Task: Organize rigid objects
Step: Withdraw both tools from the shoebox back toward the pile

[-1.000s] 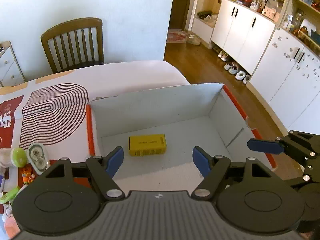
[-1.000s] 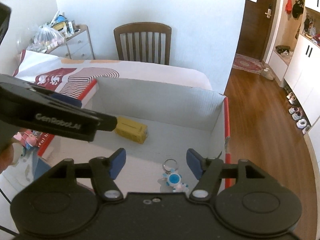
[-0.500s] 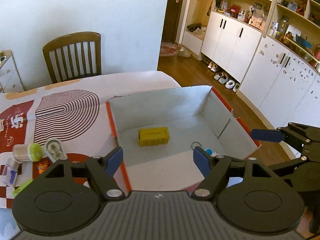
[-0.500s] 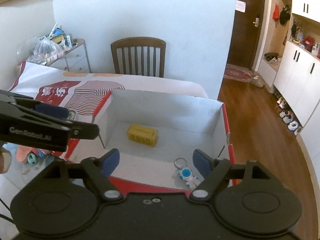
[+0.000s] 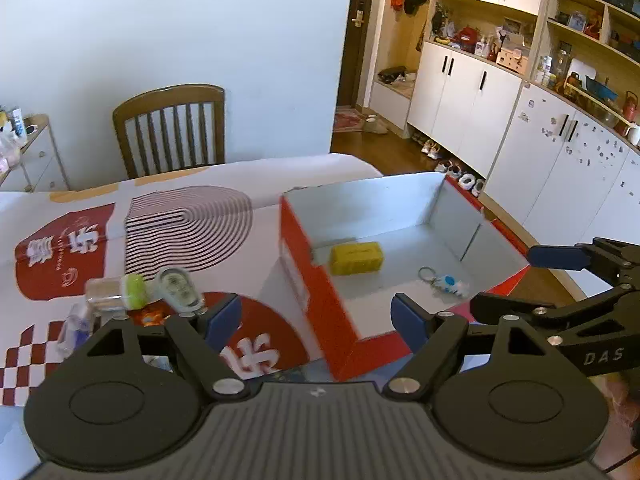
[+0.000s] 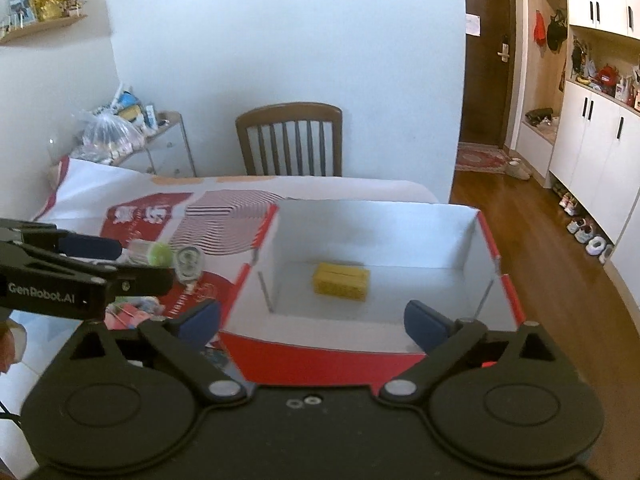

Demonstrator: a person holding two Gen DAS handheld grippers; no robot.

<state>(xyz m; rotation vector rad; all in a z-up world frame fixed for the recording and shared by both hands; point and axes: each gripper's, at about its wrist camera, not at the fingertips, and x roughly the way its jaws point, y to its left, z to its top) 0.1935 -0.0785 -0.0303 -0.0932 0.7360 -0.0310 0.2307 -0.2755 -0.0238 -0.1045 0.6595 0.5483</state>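
Both my left tongs (image 5: 316, 320) and right tongs (image 6: 312, 322) gape wide, holding nothing. Yellow block (image 5: 355, 257) and keychain (image 5: 444, 280) lie in the box (image 5: 308, 296). Clear green-capped jar (image 5: 116, 293) lies on the table (image 5: 248, 232): probably light, stiff, slick; grip across its barrel.

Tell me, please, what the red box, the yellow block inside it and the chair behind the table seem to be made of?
Red box: likely cardboard, red matte outside, plain white inside; thin folded walls suggest it.
Yellow block: probably plastic or printed card; smooth, rounded edges, too blurred to settle.
Chair: wood, brown and slightly glossy, with slatted back.
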